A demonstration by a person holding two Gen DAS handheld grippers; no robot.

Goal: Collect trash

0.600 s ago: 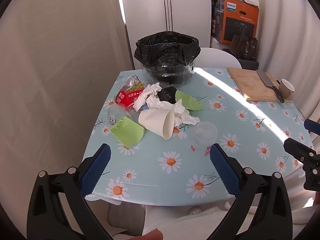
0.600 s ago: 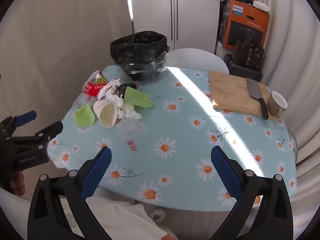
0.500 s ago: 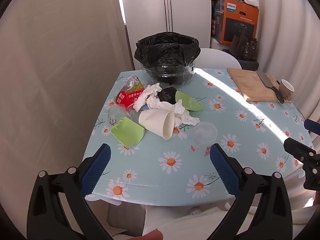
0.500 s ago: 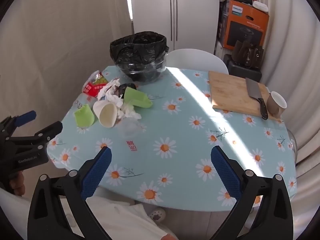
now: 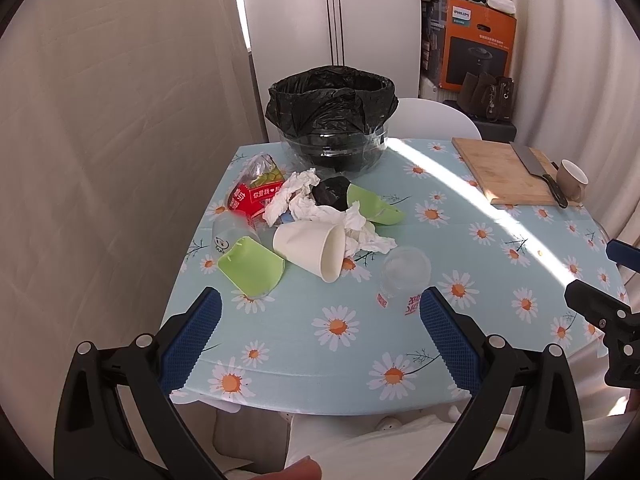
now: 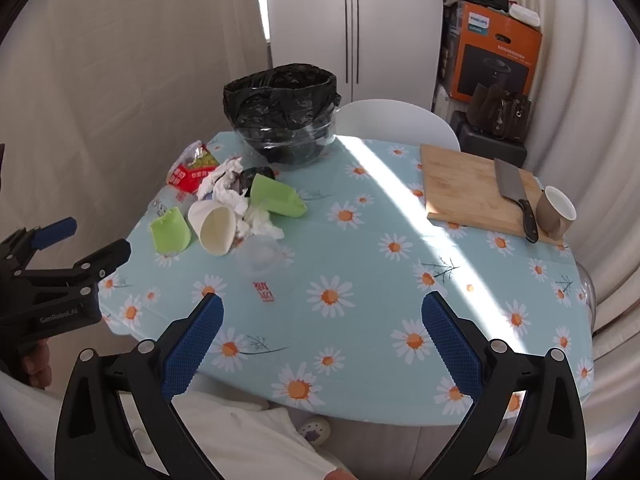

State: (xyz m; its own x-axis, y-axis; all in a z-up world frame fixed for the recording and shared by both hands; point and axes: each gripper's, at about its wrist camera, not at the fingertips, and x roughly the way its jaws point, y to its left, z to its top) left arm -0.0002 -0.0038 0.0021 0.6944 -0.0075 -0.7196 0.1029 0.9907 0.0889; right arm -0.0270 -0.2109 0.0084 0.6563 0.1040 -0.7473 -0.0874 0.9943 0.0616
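A pile of trash lies on the left of the daisy-print table (image 5: pixel 480 280): a white paper cup (image 5: pixel 310 248) (image 6: pixel 214 226) on its side, two green cups (image 5: pixel 252 266) (image 5: pixel 374 204), crumpled tissues (image 5: pixel 304 196), a red snack wrapper (image 5: pixel 252 196), a clear plastic cup (image 5: pixel 404 270) (image 6: pixel 260 256) and a clear bottle (image 5: pixel 230 234). Behind the pile stands a bin with a black bag (image 5: pixel 332 120) (image 6: pixel 282 108). My left gripper (image 5: pixel 320 332) and my right gripper (image 6: pixel 320 330) hang open over the near table edge, nothing between their fingers.
A wooden cutting board (image 6: pixel 476 192) with a cleaver (image 6: pixel 514 196) and a brown mug (image 6: pixel 556 212) sits at the far right. A white chair (image 6: pixel 394 120) stands behind the table. Curtains hang left and right; an orange box (image 6: pixel 496 56) is in the back corner.
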